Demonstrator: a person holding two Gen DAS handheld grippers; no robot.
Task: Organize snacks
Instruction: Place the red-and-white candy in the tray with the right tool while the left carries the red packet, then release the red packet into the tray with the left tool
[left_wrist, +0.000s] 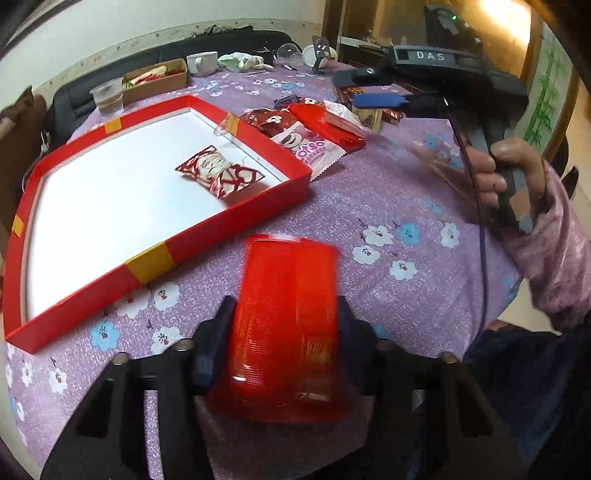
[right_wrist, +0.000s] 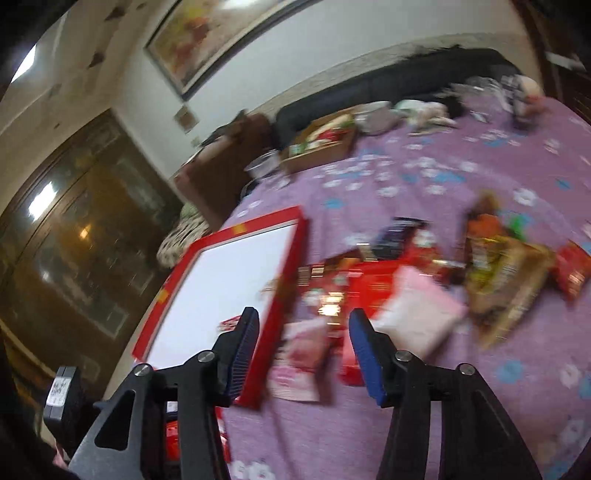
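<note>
A red box tray (left_wrist: 229, 227) with a white floor lies on the left of the table, with one red-and-white wrapped snack (left_wrist: 219, 175) in it. A glossy red packet (left_wrist: 288, 325) sits motion-blurred between the fingers of my left gripper (left_wrist: 286, 332), low over the cloth just in front of the tray; the jaws stand open around it. Loose snack packets (left_wrist: 314, 129) are heaped beyond the tray's right corner. My right gripper (left_wrist: 365, 88) hovers over that heap, open and holding nothing. In the blurred right wrist view, my right gripper (right_wrist: 303, 350) is above the tray's corner (right_wrist: 284, 280) and a pink packet (right_wrist: 295, 354).
The table wears a purple floral cloth (left_wrist: 388, 206). Behind the tray stand a clear plastic cup (left_wrist: 108, 98), a brown cardboard box (left_wrist: 155, 79) and a white cup (left_wrist: 201, 62). A hand (left_wrist: 517, 173) in a pink sleeve holds the right gripper. The table edge curves near at right.
</note>
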